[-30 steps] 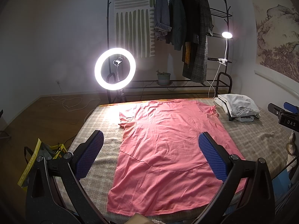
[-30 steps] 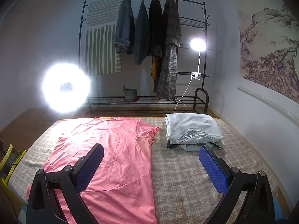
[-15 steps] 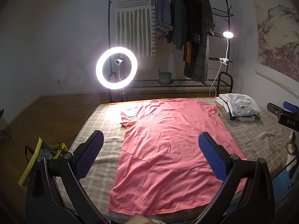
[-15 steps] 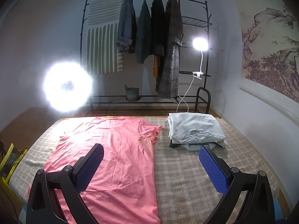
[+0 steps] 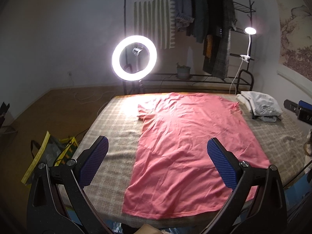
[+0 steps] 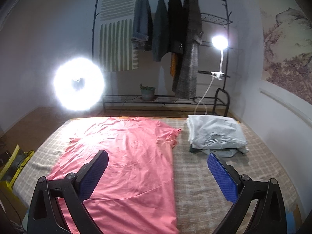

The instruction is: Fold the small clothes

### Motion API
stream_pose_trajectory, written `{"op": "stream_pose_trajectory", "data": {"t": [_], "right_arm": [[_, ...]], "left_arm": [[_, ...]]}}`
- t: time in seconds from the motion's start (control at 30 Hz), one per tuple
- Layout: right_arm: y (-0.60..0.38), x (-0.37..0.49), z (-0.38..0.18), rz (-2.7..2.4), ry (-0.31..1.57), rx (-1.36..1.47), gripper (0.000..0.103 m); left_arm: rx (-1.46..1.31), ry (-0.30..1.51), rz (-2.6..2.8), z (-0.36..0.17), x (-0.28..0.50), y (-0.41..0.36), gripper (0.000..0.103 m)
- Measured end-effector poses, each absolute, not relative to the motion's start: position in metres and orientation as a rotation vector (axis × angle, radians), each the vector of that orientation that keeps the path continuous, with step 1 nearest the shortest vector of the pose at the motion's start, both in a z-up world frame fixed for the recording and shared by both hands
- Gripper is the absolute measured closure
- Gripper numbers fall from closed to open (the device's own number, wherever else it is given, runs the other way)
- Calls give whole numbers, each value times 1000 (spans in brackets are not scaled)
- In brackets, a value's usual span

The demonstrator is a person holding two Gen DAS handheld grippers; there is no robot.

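Observation:
A pink T-shirt (image 5: 187, 146) lies spread flat on the checked bed cover, hem toward me and sleeves at the far end; it also shows in the right wrist view (image 6: 126, 159). My left gripper (image 5: 157, 161) is open and empty, held above the shirt's near left part. My right gripper (image 6: 158, 173) is open and empty, above the shirt's right edge. Its tip shows at the right edge of the left wrist view (image 5: 300, 111).
A stack of folded pale clothes (image 6: 214, 134) sits at the bed's far right (image 5: 259, 105). A bright ring light (image 5: 134, 58) and a clothes rack (image 6: 165, 39) stand beyond the bed. A yellow-trimmed bag (image 5: 50, 152) sits on the floor at left.
Both grippers have shifted left, so the shirt and the folded stack sit further right in both views. Both stay open and empty; the shirt has not moved.

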State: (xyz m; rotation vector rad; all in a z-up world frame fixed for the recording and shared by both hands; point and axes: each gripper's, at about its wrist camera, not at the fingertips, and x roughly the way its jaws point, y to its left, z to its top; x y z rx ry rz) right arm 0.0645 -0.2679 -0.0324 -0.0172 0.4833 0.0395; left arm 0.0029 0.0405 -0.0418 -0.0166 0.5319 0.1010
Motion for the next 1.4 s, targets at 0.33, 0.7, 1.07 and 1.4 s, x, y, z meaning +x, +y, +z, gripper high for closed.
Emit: {"op": "stream_pose_trajectory", "data": {"t": [0.33, 0.7, 1.07, 1.4], "right_arm": [[-228, 116, -32, 234, 554, 16, 2], [-152, 192, -27, 491, 677, -23, 22], [-38, 291, -38, 651, 819, -30, 24], [52, 384, -112, 636, 968, -48, 31]], "left_arm": [[-276, 757, 179, -115, -4, 102, 23], [-469, 945, 275, -196, -4, 138, 33], [-502, 999, 285, -221, 22, 143, 41], [-493, 1016, 239, -228, 35, 135, 85]]}}
